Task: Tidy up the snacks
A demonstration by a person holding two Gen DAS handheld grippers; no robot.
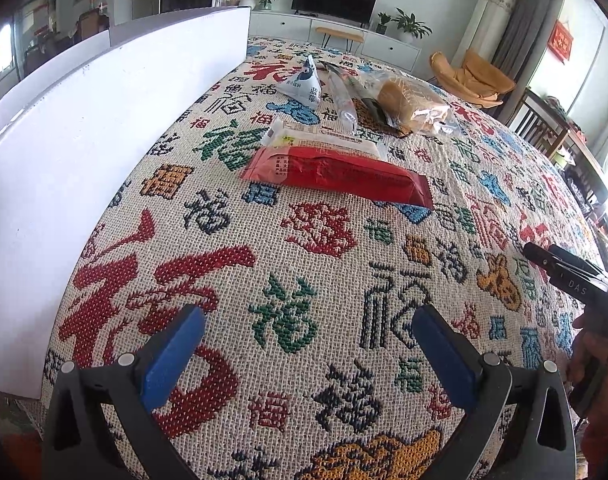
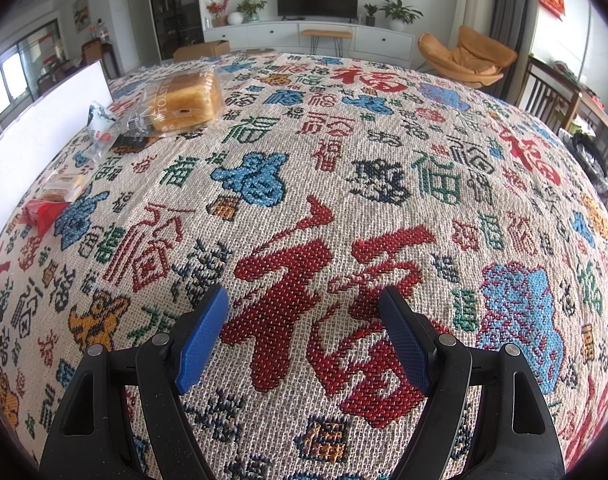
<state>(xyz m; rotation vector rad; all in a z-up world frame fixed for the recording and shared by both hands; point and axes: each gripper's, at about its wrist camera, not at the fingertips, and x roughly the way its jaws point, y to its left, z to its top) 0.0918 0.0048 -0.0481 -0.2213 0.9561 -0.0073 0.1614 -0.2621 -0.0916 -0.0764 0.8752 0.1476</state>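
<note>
Several snacks lie on a patterned tablecloth (image 1: 304, 260). Nearest my left gripper (image 1: 310, 320) is a long red packet (image 1: 340, 174), with a white and red packet (image 1: 324, 142) right behind it. Farther back lie a white triangular pouch (image 1: 300, 82), a clear slim packet (image 1: 342, 98) and bagged bread (image 1: 414, 106). My left gripper is open and holds nothing, well short of the red packet. My right gripper (image 2: 304, 320) is open over bare cloth. In the right wrist view the bagged bread (image 2: 188, 98), the triangular pouch (image 2: 100, 118) and the red packet (image 2: 42, 212) lie far left.
A white box wall (image 1: 84, 152) runs along the left side of the table, also seen as the white box (image 2: 44, 132). The right gripper's black body (image 1: 568, 272) and a hand (image 1: 596, 356) show at the right edge of the left wrist view. Chairs stand beyond the table.
</note>
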